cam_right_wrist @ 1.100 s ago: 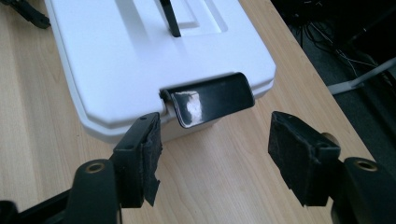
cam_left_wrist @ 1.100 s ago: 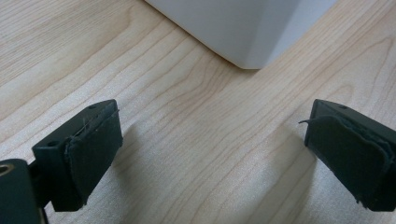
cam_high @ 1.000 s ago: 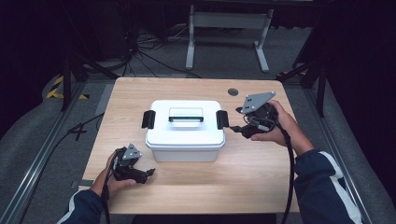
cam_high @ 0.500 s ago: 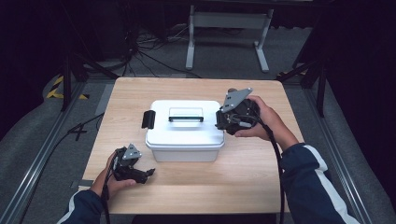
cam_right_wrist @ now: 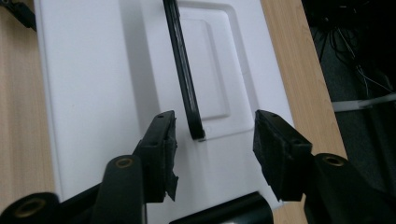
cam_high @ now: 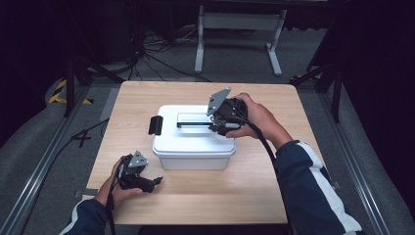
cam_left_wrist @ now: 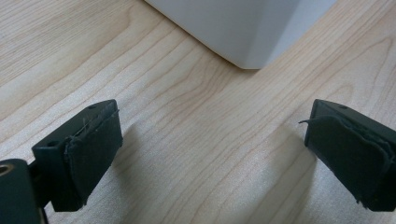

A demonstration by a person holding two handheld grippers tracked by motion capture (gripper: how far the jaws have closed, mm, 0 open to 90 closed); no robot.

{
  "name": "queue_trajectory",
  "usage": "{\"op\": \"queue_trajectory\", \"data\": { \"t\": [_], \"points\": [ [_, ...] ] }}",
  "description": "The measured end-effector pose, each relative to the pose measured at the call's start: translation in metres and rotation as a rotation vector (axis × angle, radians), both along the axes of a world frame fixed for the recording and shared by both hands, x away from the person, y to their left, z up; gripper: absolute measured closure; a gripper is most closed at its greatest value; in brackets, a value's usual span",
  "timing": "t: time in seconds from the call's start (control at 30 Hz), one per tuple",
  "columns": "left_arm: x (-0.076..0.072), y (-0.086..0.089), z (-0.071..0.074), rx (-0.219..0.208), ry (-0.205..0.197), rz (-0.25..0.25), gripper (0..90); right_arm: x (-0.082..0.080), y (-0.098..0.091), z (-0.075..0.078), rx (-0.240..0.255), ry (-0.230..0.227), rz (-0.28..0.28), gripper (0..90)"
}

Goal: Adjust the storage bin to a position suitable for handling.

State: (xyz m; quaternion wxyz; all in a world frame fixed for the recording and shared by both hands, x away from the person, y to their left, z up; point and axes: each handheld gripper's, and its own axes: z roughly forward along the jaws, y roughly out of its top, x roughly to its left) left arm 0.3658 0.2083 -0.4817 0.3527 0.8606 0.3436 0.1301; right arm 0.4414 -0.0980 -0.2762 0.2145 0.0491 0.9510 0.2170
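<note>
high view, one white box (cam_high: 193, 147), one black handle (cam_high: 193, 125), two hand-held grippers

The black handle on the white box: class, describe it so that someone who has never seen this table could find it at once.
Start at the wooden table and find the white box in its middle. On the lid, a thin black handle crosses a shallow rectangular recess, with the right gripper open around its end. Unlike the stubby black clip on the box's side, it is long, slim and central.
</note>
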Motion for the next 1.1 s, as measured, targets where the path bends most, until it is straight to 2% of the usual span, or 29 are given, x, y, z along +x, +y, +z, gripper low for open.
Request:
{"op": "queue_trajectory", "data": {
  "t": [0.13, 0.47, 0.73, 1.0, 1.1],
  "points": [
    [0.000, 0.000, 0.000, 0.001, 0.000, -0.001, 4.5, 0.005, 0.013, -0.001, -0.029, 0.011, 0.015, 55.7],
    [0.000, 0.000, 0.000, 0.002, -0.004, -0.002, 4.4, 0.009, 0.028, -0.007, -0.100, 0.021, 0.029, 66.4],
    [0.000, 0.000, 0.000, 0.004, -0.005, -0.004, 4.1, 0.010, 0.032, -0.011, -0.116, 0.027, 0.050, 81.5],
    [0.001, 0.000, 0.000, 0.003, -0.004, -0.005, 3.9, 0.008, 0.033, -0.009, -0.133, 0.014, 0.081, 83.0],
    [0.001, 0.000, 0.000, 0.003, -0.003, -0.005, 3.9, 0.007, 0.032, -0.008, -0.117, 0.000, 0.088, 83.3]
  ]
}}
